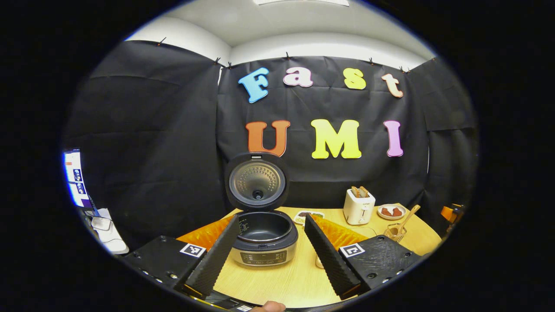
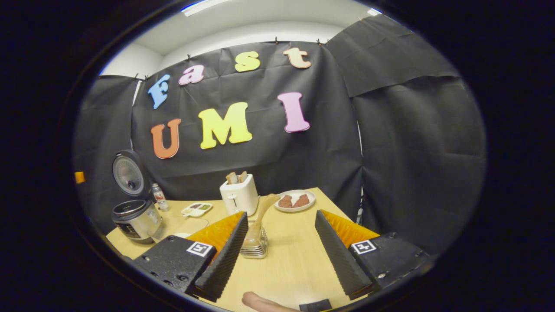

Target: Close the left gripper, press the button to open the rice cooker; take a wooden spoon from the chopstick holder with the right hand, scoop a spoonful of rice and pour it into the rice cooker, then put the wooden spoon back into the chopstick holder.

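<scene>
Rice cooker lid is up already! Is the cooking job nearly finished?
Not nearly. The rice cooker lid stands open, so the button step looks done. The wooden spoon sits in the chopstick holder; the right gripper is open, empty. Taking, scooping, pouring and returning remain.

The left gripper view looked level across the table (image 1: 299, 281), close to the open rice cooker (image 1: 264, 238). The right gripper view faced the chopstick holder (image 2: 255, 245) nearby. Both shared the toaster (image 2: 239, 196), rice cooker and table.
</scene>
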